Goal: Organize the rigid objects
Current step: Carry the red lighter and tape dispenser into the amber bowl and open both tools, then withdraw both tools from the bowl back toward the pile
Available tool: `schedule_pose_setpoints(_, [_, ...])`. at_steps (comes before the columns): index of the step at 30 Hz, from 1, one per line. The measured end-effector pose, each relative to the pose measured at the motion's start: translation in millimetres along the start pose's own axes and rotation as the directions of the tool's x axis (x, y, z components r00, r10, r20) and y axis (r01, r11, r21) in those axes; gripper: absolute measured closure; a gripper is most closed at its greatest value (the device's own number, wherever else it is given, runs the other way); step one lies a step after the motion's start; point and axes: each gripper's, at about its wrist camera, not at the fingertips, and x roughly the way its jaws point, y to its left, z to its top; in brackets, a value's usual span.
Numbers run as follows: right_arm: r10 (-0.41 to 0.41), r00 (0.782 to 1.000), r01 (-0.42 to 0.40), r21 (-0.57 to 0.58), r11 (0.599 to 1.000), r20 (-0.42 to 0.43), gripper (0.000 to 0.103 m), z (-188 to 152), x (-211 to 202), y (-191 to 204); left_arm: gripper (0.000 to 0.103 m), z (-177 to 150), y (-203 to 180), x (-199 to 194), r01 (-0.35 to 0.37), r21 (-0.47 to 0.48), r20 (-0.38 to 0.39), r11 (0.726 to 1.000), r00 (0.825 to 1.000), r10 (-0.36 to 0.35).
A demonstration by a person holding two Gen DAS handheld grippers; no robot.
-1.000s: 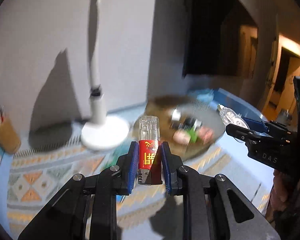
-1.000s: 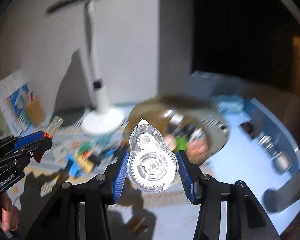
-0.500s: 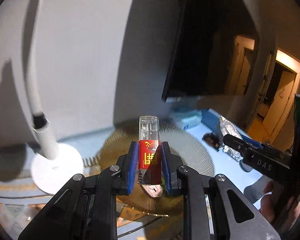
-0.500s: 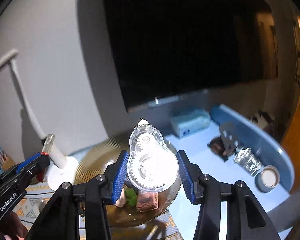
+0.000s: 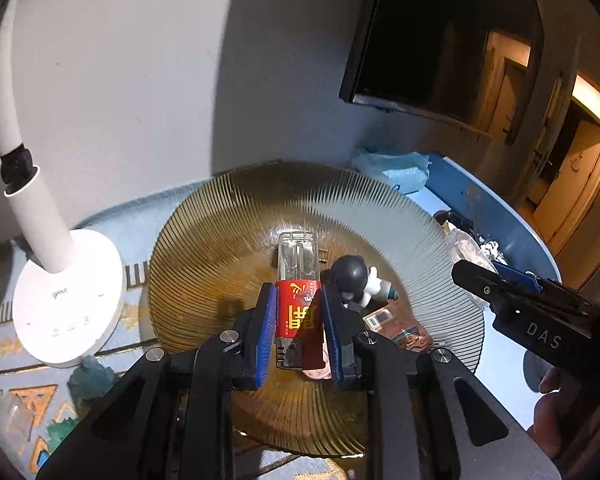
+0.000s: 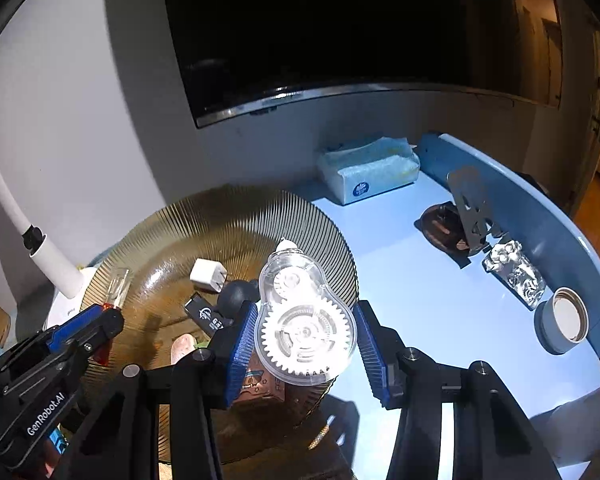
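Here, looking along my left hand-held gripper (image 5: pixel 298 330), I am seeing the white lamp base (image 5: pixel 66 300) standing just beside the ribbed amber glass plate (image 5: pixel 204 248), and a patterned mat (image 5: pixel 24 396) under them, which the other view is hardly showing. Looking along my right hand-held gripper (image 6: pixel 306 338), I am seeing what the left view is cutting off: a white charger plug (image 6: pixel 207 274) and a small black stick (image 6: pixel 204 312) lying in the plate (image 6: pixel 220 220), a wrapped tissue pack (image 6: pixel 370 168) against the wall, and, spread over the blue surface (image 6: pixel 412 280), a metal stand (image 6: pixel 470 200), a crumpled foil packet (image 6: pixel 514 276) and a grey lid (image 6: pixel 564 318). Both views are showing a dark round-headed figure (image 5: pixel 350 276) among the things in the plate.

My left hand-held gripper is squeezing its blue pads nearly together on a clear lighter with a red label (image 5: pixel 298 292), holding it upright, tip forward, over the middle of the plate. My right hand-held gripper is standing partly open, its pads pressing the wide sides of a clear correction tape dispenser (image 6: pixel 306 320) with white gears inside; it is hanging over the plate's right edge, next to the bare blue surface
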Motion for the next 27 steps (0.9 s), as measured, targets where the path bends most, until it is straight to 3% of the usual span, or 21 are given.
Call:
schedule_pose_setpoints(5, [0.005,1.0,-0.005,0.017,1.0,-0.007,0.055,0,3,-6,0.083,1,0,0,-0.01,0.004,-0.005,1.0,1.0,0.01])
schedule_pose_setpoints(6, [0.02,1.0,-0.02,0.022,1.0,-0.012,0.055,0,3,-6,0.078,1,-2,-1,-0.003,0.013,-0.001,1.0,1.0,0.003])
schedule_pose_setpoints(7, [0.031,0.999,-0.031,0.026,0.999,-0.016,0.054,0,3,-7,0.059,1,-3,0,-0.012,0.018,-0.002,1.0,1.0,0.012])
schedule_pose_setpoints(8, [0.037,0.999,-0.037,0.029,0.999,-0.017,0.052,0,3,-7,0.049,3,-4,3,-0.024,0.019,0.0,1.0,1.0,0.024])
schedule_pose_setpoints(9, [0.037,0.999,-0.037,0.028,0.999,-0.01,0.052,0,0,-8,0.026,2,-4,-1,-0.036,0.016,0.012,0.999,0.999,0.035])
schedule_pose_setpoints(10, [0.035,0.999,-0.035,0.029,0.999,-0.003,0.052,0,-2,-8,0.021,2,-3,-7,-0.042,0.012,0.032,0.999,0.999,0.041])
schedule_pose_setpoints(19, [0.095,0.994,-0.095,0.002,0.995,0.056,0.052,-3,-53,9,0.021,-6,20,-80,-0.037,0.004,0.12,0.999,0.992,0.036])
schedule_pose_setpoints(24, [0.172,0.981,-0.167,-0.062,0.984,0.089,0.052,-11,-93,43,0.021,-16,41,-152,-0.054,-0.014,0.211,0.998,0.976,0.056])
schedule_pose_setpoints(27, [0.245,0.965,-0.236,-0.098,0.967,0.097,0.051,-17,-116,66,0.021,-25,54,-207,-0.093,-0.016,0.283,0.995,0.954,0.094])
